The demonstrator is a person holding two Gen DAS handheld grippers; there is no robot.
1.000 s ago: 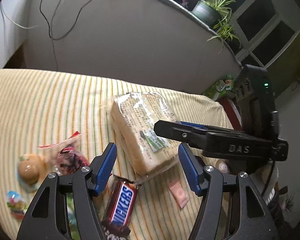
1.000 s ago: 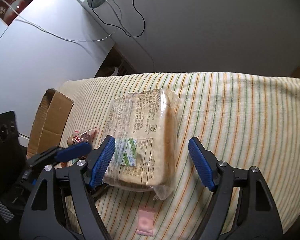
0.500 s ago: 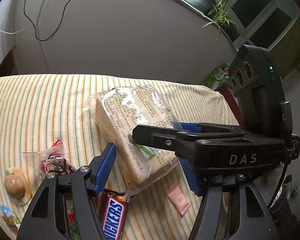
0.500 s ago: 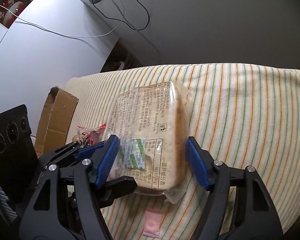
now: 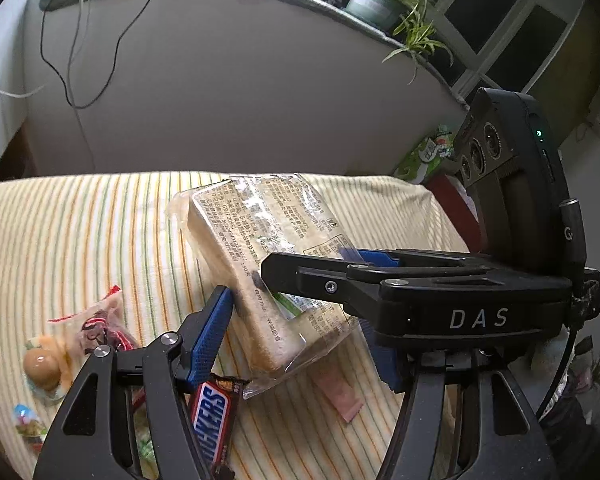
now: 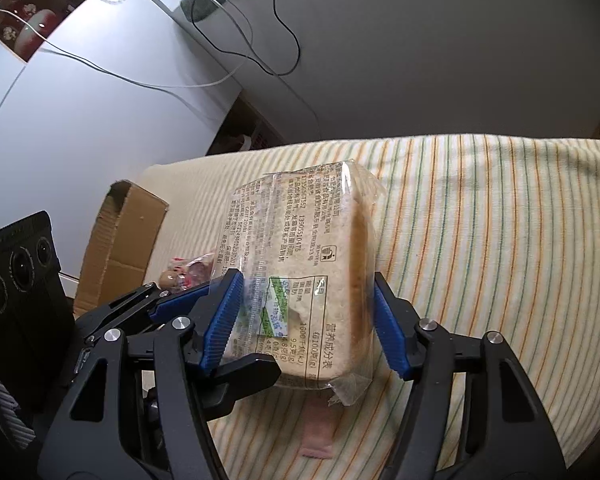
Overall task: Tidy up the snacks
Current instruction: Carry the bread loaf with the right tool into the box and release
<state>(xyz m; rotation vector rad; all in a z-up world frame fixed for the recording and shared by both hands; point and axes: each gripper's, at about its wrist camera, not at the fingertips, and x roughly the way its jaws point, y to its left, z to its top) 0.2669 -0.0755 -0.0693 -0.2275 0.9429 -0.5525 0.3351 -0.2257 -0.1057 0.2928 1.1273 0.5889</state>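
bread loaf [image 6: 300, 264] sits clamped between the pads of my right hand-held gripper [image 6: 306, 320], whose jaws have just been closing; my left hand-held gripper [image 5: 296, 340] brackets it, half-wide.

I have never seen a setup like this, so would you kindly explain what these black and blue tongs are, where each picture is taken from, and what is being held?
There is no robot here: a person holds one hand-held gripper in each hand, each with a wide-angle camera looking along its two blue-padded fingers. One picture comes from the left gripper, the other from the right gripper. Both straddle a wrapped bread loaf on a striped cloth. The right gripper's jaws have just been closing, and its pads now press the loaf's sides. Whether the left gripper's pads touch it I cannot tell. Nearby lie a Snickers bar, small wrapped sweets, a pink packet and a cardboard box.
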